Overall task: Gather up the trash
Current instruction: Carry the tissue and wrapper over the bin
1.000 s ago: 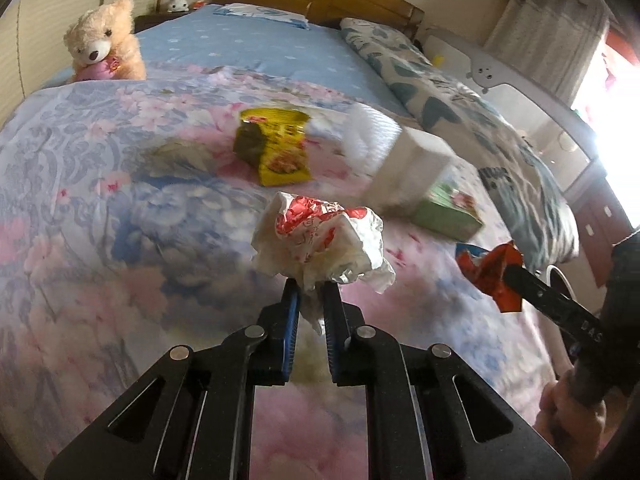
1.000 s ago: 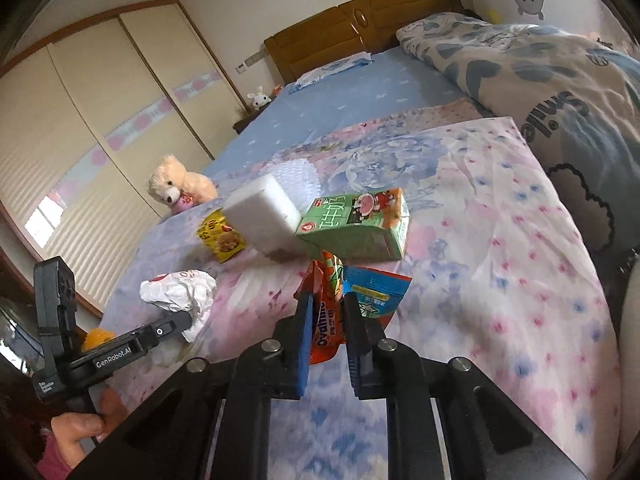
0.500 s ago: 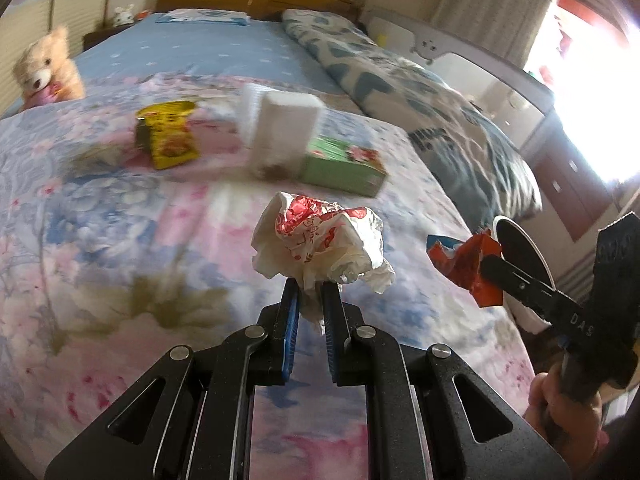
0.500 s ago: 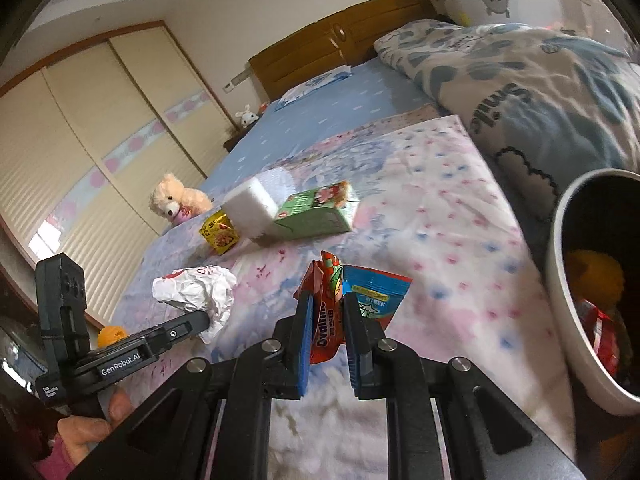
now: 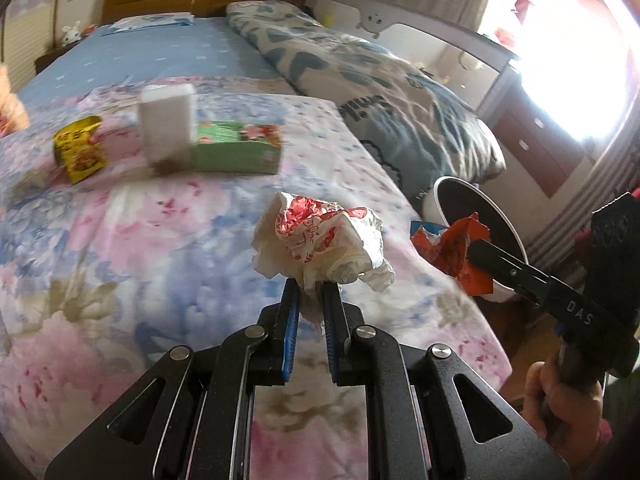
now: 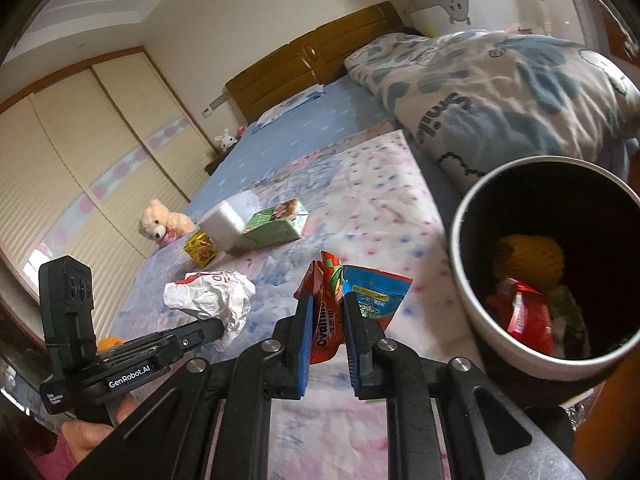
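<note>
My left gripper is shut on a crumpled white and red paper wrapper and holds it above the floral bedspread. It also shows in the right wrist view. My right gripper is shut on an orange and blue snack wrapper, close to the left of a round trash bin beside the bed. The bin holds red and yellow trash. In the left wrist view the snack wrapper hangs in front of the bin's rim.
On the bed lie a yellow packet, a white box and a green carton. A teddy bear sits further back. A folded blue quilt lies along the bed's right side. A dresser stands by the window.
Both grippers have swung right toward the bed's edge with their wrappers. The trash bin has come much closer in the right wrist view, and the items on the bed have slid left.
</note>
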Available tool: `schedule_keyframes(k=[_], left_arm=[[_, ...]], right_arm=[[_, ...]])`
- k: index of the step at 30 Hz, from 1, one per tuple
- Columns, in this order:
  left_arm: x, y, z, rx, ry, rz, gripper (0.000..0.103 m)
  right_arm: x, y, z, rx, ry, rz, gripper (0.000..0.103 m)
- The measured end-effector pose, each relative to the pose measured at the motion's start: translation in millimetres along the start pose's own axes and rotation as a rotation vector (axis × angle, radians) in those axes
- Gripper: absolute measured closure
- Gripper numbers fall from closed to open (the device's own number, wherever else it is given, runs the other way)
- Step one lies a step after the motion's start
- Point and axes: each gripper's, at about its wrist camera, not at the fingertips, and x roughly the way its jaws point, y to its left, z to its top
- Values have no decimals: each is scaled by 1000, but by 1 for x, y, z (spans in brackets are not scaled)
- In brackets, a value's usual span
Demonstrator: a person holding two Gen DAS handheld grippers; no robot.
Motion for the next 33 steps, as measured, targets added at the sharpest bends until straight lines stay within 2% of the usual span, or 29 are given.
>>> schedule_keyframes(k=[18,33], left_arm=[[24,-70,12,123,46,-92,92],[42,-118,19,204,80,-130,92]], right_arm=[[-54,-55,9,78,-88,-96,88],[-75,-89,8,132,-120,-139,88]])
